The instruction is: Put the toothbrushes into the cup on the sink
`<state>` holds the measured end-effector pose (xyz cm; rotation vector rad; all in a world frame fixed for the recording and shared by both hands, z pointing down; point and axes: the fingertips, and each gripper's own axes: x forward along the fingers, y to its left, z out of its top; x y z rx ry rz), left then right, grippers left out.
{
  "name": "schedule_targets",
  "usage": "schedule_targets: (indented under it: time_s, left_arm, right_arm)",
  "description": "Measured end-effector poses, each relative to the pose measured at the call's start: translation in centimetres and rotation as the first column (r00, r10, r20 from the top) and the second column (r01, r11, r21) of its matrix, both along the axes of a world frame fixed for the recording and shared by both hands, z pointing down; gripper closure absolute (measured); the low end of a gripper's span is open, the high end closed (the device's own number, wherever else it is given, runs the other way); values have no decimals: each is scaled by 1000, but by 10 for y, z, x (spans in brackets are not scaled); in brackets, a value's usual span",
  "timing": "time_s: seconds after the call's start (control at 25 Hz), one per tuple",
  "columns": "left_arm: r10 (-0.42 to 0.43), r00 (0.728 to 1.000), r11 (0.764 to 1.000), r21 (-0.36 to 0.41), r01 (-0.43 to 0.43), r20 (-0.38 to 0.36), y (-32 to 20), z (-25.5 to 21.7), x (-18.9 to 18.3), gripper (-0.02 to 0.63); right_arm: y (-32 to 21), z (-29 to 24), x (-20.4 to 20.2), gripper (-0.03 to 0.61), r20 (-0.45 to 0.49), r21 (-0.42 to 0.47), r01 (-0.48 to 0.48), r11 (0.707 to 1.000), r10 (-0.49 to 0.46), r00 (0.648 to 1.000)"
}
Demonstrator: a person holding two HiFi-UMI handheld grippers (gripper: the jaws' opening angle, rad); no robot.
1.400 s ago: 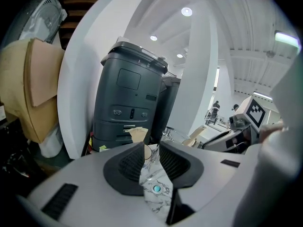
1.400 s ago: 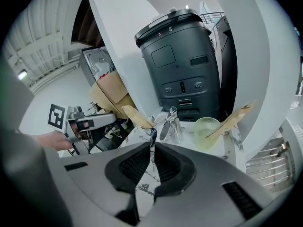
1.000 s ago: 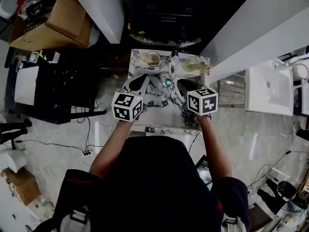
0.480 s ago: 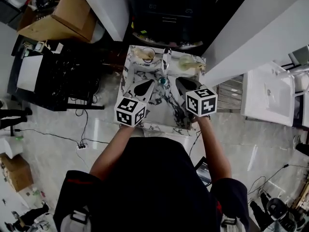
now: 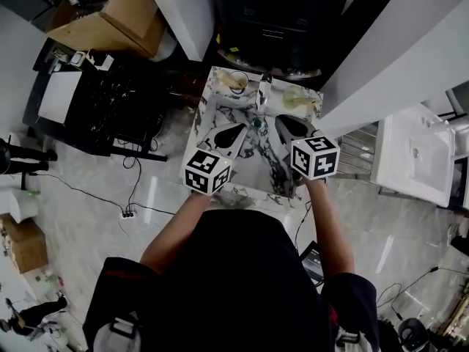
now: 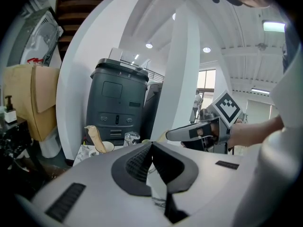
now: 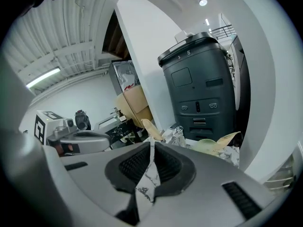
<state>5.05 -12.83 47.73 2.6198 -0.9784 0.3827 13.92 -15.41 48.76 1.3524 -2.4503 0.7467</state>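
Observation:
A white cup (image 5: pixel 236 81) stands on the back left corner of the marble sink (image 5: pixel 209 108), with a tan toothbrush (image 6: pixel 93 137) upright in it. On the back right corner lies a pale green and tan thing (image 5: pixel 297 97); what it is I cannot tell. My left gripper (image 5: pixel 239 129) is shut and empty over the basin, short of the cup (image 6: pixel 103 148). My right gripper (image 5: pixel 282 121) is over the right side of the basin, also shut and empty. In the right gripper view the toothbrush (image 7: pixel 150 128) and the green thing (image 7: pixel 208 145) show past the touching jaw tips.
A chrome faucet (image 5: pixel 264 90) stands at the back middle of the sink, with a teal drain (image 5: pixel 256 123) below it. A dark grey bin (image 6: pixel 118 103) stands behind the sink, between white walls. Cardboard boxes (image 5: pixel 117 17) and a black rack (image 5: pixel 110 108) are at the left.
My left gripper has drawn back from the cup toward the front of the sink. The right gripper has risen a little and rolled slightly.

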Motion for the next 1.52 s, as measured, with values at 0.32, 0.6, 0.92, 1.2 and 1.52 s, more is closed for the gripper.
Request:
schedule_targets:
  time_s: [0.32,0.6,0.92,1.2,1.52]
  left_arm:
    - [24,1000,999,31,-24,-6,12,-17,-16,600]
    - [54,998,996,71,-51,-31,34,-33,-46,600]
    - [96,993,990,113,-88,-68,70,-53,-88,600]
    - [122,988,980,172,-104,-93,107,-77,-117,600]
    - [146,984,971,205,-123,-103,143,-91,-146,600]
  right_arm:
    - [9,-21,-22,527,17,72,-30,997,29,999]
    - [34,-38,-52,538,-28,145,-84,986,89,996]
    - [77,-66,-99,540,-33,215,-114,970,124,992]
    - [121,-92,-132,540,-23,277,-141,951,153,988]
    - [163,-107,-164,540,-8,311,-164,936,175,985]
